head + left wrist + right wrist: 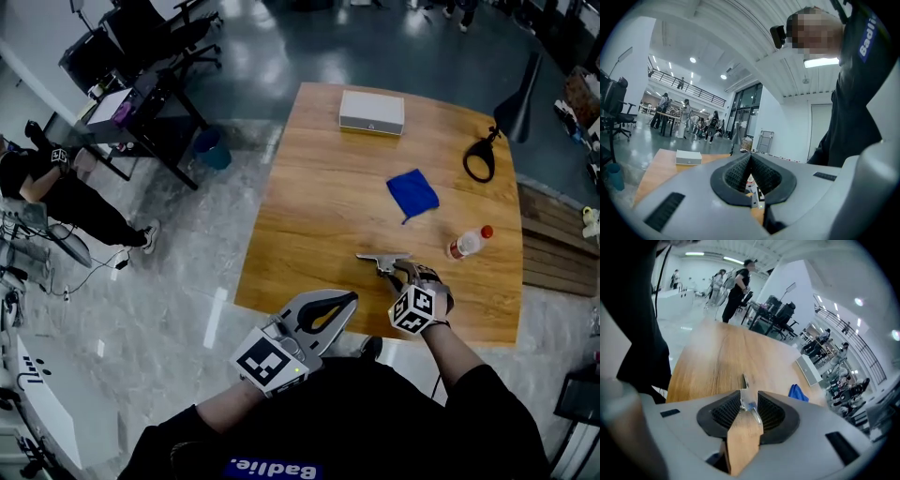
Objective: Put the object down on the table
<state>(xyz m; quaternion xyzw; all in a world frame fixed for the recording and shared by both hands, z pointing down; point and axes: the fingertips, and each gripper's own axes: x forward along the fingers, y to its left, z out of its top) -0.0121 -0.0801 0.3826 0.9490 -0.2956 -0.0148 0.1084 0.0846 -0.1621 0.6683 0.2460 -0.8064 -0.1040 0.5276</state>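
A scraper (381, 257) with a metal blade and a wooden handle lies flat on the wooden table (309, 216) near its front edge. My right gripper (405, 278) stands over the handle end. In the right gripper view the scraper's handle (743, 441) lies between the jaws and its blade (748, 401) points out past them; the pads stand apart beside it, so my right gripper (750, 398) is open. My left gripper (349, 300) hangs just off the table's front edge, shut and empty. In its own view the left gripper (751, 158) shows its tips meeting.
On the table are a blue cloth (412, 194), a white box (371, 112) at the far side, a red-capped bottle (469, 243) lying to the right and a black loop-shaped tool (480, 159). A desk with chairs, a blue bin (212, 148) and a person (47, 183) are to the left.
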